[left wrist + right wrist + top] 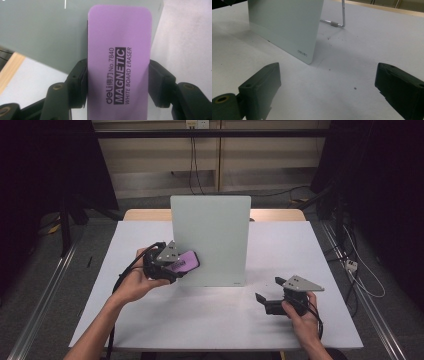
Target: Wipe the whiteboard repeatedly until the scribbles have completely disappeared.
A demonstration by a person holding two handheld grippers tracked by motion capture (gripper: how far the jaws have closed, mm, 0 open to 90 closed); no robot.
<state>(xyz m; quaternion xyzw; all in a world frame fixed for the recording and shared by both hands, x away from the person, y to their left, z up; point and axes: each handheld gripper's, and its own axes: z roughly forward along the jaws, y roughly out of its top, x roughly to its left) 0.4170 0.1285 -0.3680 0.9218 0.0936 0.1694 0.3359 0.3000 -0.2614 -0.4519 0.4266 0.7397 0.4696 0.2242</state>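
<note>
The bench (150, 320) is the biggest thing in front of me, white-topped, with a strip of bare wood showing along its far edge. Standing upright on it, about the middle, is a pale grey-green whiteboard (210, 240), its face turned toward me and a small brand mark at its lower corner (302, 53). From my right gripper view I can see a thin metal stand (337, 20) propping it from behind.

My left gripper (172, 265) sits at the whiteboard's lower left part, its jaws clamped on the long sides of a purple eraser (120, 65) (the print on it reads "MAGNETIC WHITE BOARD ERASER"). The eraser lies over the board's face; whether it actually touches the surface I cannot tell. My left hand (132, 285) wraps the gripper body just left of the board.

My right gripper (267, 297) is low over the bench, in front of the whiteboard's lower right corner and apart from it. Its jaws stand wide apart with nothing between them, only bare bench. My right hand (300, 317) grips it from the near side.
</note>
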